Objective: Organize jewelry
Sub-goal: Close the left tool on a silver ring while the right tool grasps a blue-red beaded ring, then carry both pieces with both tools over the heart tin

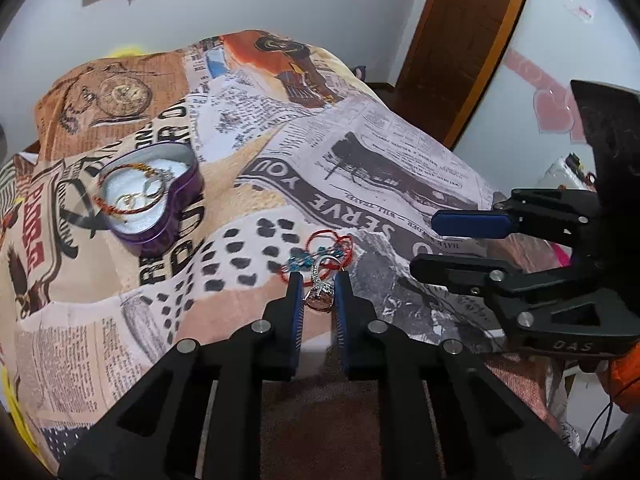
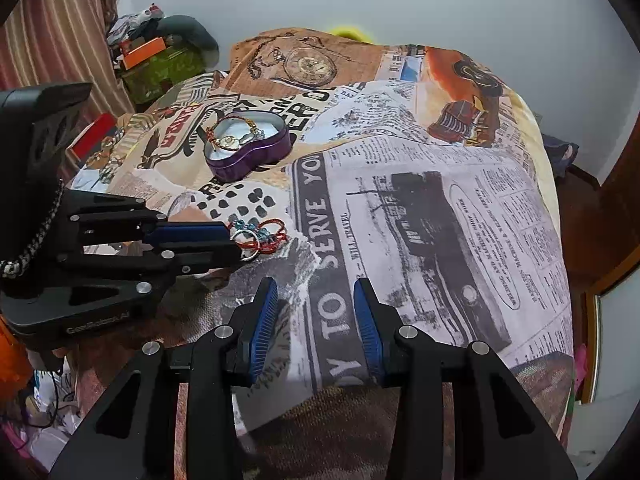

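Left hand-held gripper [image 1: 318,280], fingers narrowed around a silver ring [image 1: 320,294] with a pinkish stone, though contact with the pads cannot be confirmed. The ring lies on the newspaper-print cloth [image 1: 360,168] at the near edge of a tangle of red cord bracelets with blue beads [image 1: 320,254]. Right hand-held gripper [image 2: 316,300], fingers apart and holding nothing, beside the tangle. Farther back, well apart, a purple heart-shaped tin [image 1: 154,196] sits open side up, containing a red-and-gold bangle [image 1: 128,188] and gold rings.
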Available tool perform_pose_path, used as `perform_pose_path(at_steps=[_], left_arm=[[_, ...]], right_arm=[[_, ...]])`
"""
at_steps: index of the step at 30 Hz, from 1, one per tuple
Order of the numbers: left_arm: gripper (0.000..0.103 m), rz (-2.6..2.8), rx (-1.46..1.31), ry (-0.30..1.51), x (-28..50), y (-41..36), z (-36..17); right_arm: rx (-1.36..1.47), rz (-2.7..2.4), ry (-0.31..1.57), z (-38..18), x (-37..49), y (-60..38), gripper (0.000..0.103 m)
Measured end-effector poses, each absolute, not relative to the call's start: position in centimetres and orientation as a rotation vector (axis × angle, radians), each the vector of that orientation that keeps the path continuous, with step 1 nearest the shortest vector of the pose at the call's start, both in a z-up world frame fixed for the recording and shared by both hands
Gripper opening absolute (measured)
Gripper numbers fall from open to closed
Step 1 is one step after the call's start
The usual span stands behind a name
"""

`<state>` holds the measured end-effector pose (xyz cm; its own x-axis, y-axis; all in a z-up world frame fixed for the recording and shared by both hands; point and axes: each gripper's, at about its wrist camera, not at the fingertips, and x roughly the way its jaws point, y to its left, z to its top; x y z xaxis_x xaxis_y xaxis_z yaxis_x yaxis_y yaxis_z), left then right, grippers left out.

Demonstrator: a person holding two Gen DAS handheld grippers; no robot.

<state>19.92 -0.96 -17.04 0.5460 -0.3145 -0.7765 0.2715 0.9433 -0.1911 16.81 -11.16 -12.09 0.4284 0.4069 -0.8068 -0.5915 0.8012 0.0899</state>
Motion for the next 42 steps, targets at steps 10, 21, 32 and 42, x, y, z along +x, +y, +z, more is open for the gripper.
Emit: perform_pose_path(at_steps=[10, 21, 32, 42], left_arm=[[0.014, -0.268, -0.085, 0.908, 18.4, 2.8, -16.6], [0.014, -0.245, -0.105, 0.907, 17.9, 4.1, -17.3], [0.014, -0.221, -0.116, 0.88, 17.3, 4.6, -16.1], [0.014, -0.185, -0.109, 0.812, 17.0, 6.0, -13.3]], right_arm=[[-0.298, 0.693, 0.949, -12.5, 17.9, -7.7, 0.036], [-0.333, 0.777, 1.024, -13.8, 19.7, -5.4, 0.036], [-0.341, 0.754, 0.993, -13.4, 19.2, -5.0, 0.008], [-0.273, 0.752, 0.894, -9.4, 19.2, -4.9, 0.008]])
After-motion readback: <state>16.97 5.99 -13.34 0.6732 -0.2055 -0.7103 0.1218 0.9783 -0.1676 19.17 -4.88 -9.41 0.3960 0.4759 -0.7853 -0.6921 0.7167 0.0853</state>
